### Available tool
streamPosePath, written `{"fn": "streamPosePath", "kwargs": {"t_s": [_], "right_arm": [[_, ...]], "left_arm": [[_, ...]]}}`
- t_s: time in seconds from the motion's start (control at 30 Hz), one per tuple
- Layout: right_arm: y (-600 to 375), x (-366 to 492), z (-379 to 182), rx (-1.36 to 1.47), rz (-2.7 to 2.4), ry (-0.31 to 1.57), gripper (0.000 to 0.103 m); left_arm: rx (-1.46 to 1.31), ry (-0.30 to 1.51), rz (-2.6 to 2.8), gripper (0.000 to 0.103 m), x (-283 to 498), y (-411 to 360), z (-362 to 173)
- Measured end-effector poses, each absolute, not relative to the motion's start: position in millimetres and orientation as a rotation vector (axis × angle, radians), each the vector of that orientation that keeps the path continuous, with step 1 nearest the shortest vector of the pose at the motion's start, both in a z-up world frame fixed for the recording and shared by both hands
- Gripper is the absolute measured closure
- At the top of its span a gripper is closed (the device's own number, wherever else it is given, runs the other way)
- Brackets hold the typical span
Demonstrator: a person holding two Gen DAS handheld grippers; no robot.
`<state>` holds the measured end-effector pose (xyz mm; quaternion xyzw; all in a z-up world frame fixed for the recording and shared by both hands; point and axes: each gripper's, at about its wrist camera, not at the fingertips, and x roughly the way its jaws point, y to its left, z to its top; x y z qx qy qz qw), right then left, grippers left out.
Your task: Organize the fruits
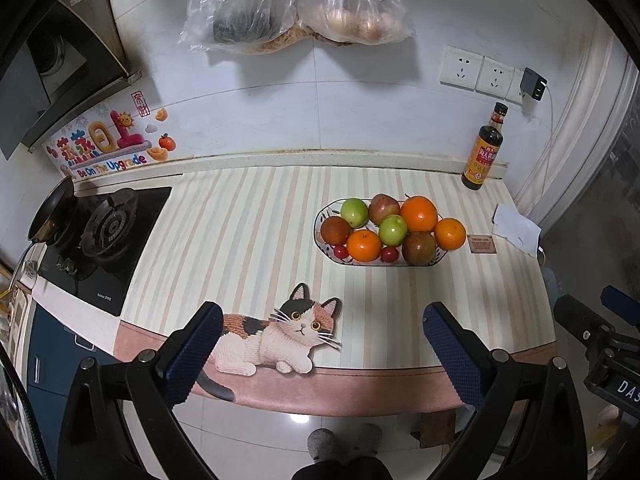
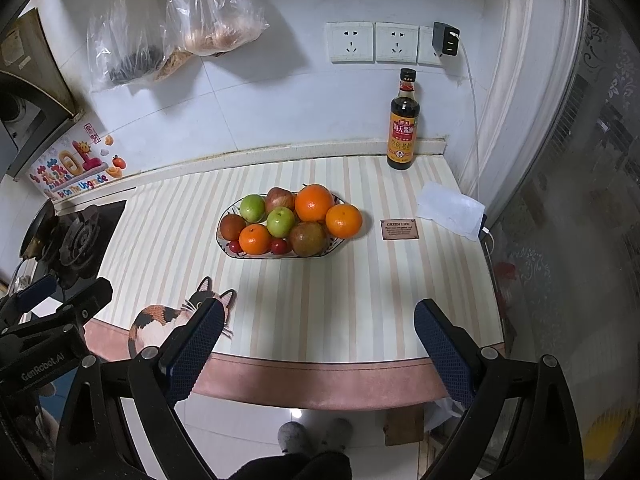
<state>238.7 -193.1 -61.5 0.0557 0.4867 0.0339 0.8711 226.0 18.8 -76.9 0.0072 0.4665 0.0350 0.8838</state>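
Note:
An oval patterned plate (image 1: 325,216) (image 2: 224,242) on the striped counter mat holds a heap of fruit: three oranges (image 1: 419,213) (image 2: 314,202), two green apples (image 1: 354,212) (image 2: 281,221), a red apple (image 1: 383,207) (image 2: 279,198), two dark reddish-brown fruits (image 1: 419,247) (image 2: 309,239) and two small red ones (image 1: 388,254) (image 2: 279,245). My left gripper (image 1: 323,322) hangs open over the mat's front edge, well short of the plate. My right gripper (image 2: 318,320) is open too, nothing between its fingers, equally far back.
A soy sauce bottle (image 1: 483,148) (image 2: 404,121) stands at the back right wall. A white cloth (image 2: 450,209) and a small brown card (image 2: 399,229) lie right of the plate. A gas hob (image 1: 108,236) with a pan is left. Plastic bags (image 1: 296,4) hang on the wall.

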Motion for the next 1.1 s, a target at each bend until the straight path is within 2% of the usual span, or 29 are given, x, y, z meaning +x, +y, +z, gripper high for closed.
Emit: {"fn": "streamPosePath", "kwargs": {"t_s": [1.1], "right_arm": [[-198.0, 234.8, -58.4, 0.101, 0.078, 1.021, 0.005]], "left_arm": [[0.031, 0.941, 0.072, 0.001, 224.7, 12.2, -72.1]]}}
